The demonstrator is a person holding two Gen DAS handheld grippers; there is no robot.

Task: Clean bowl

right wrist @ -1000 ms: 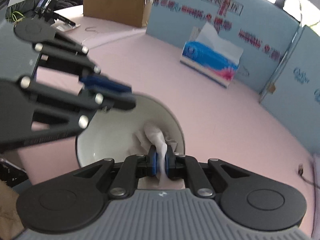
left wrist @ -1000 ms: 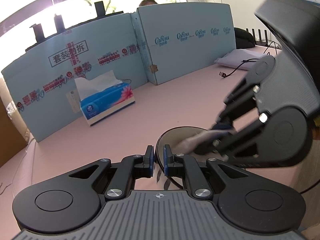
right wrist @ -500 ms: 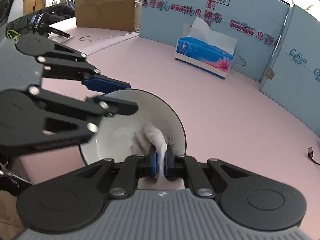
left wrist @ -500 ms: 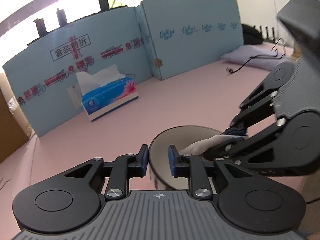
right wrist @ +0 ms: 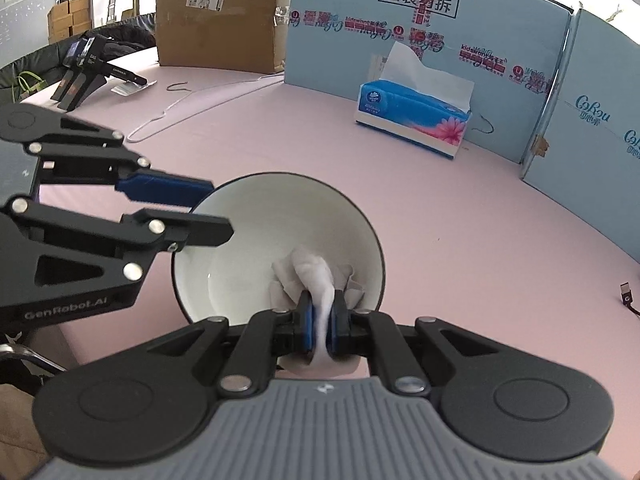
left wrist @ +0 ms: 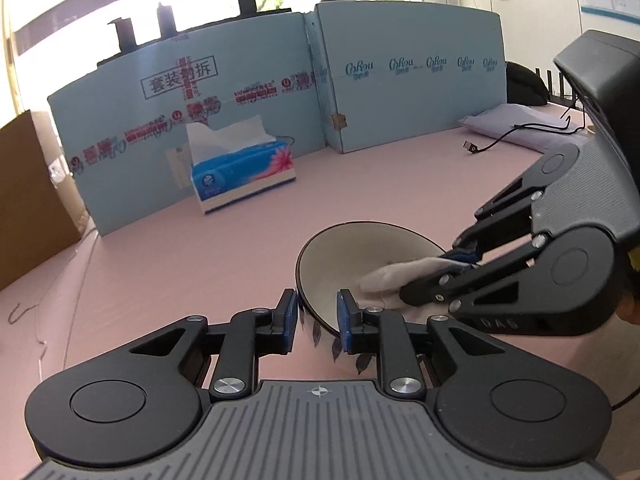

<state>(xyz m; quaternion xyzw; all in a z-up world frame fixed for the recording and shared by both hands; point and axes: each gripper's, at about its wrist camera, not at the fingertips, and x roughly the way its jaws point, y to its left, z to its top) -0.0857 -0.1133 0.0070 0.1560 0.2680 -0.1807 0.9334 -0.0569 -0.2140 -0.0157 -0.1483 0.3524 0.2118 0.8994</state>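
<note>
The bowl point(right wrist: 276, 240) sits tilted on the pink desk point(right wrist: 460, 220), its white inside facing the right hand-held gripper point(right wrist: 320, 320). That gripper is clamped on a crumpled tissue point(right wrist: 316, 276), which is pressed against the bowl's inner wall near the rim. The left hand-held gripper point(left wrist: 318, 320) stands parted — its blue pads point(left wrist: 344, 322) straddle the near rim of the bowl, one outside and one inside, with slack around it. A tissue box point(left wrist: 242, 174) stands well apart, near the blue board point(left wrist: 400, 92).
</note>
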